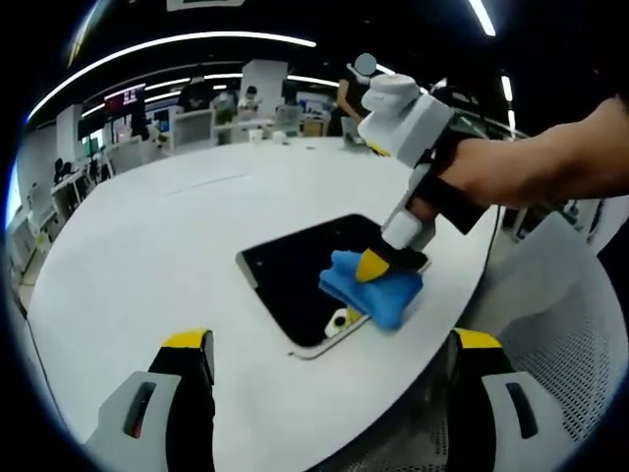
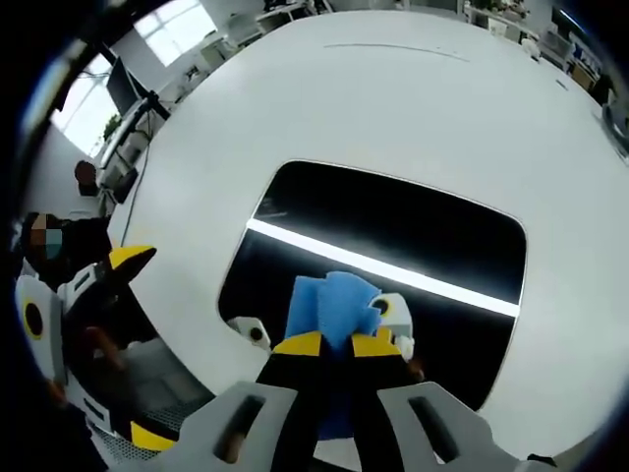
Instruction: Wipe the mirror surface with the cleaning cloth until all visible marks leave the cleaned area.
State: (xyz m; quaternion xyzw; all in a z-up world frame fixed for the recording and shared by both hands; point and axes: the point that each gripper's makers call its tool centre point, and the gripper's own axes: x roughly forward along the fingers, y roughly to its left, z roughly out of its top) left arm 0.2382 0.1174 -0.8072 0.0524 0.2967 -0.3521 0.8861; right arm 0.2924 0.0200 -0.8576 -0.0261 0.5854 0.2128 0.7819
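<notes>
A dark rectangular mirror point(image 1: 305, 270) point(image 2: 393, 236) with a white frame lies flat on the white round table point(image 1: 177, 236) point(image 2: 393, 98). A blue cleaning cloth point(image 1: 373, 285) point(image 2: 334, 305) rests on the mirror near its edge. My right gripper point(image 1: 378, 265) point(image 2: 337, 344) is shut on the cloth and presses it onto the glass, held by a person's hand point(image 1: 521, 162). My left gripper point(image 1: 329, 359) hovers open over the table's near edge, away from the mirror; it also appears at the left of the right gripper view point(image 2: 88, 324). A ceiling light reflects as a bright line in the mirror.
The table edge point(image 1: 432, 344) runs close to the mirror. A white mesh chair point(image 1: 560, 324) stands beside the table. Desks, screens and people sit far behind in the office point(image 1: 197, 108).
</notes>
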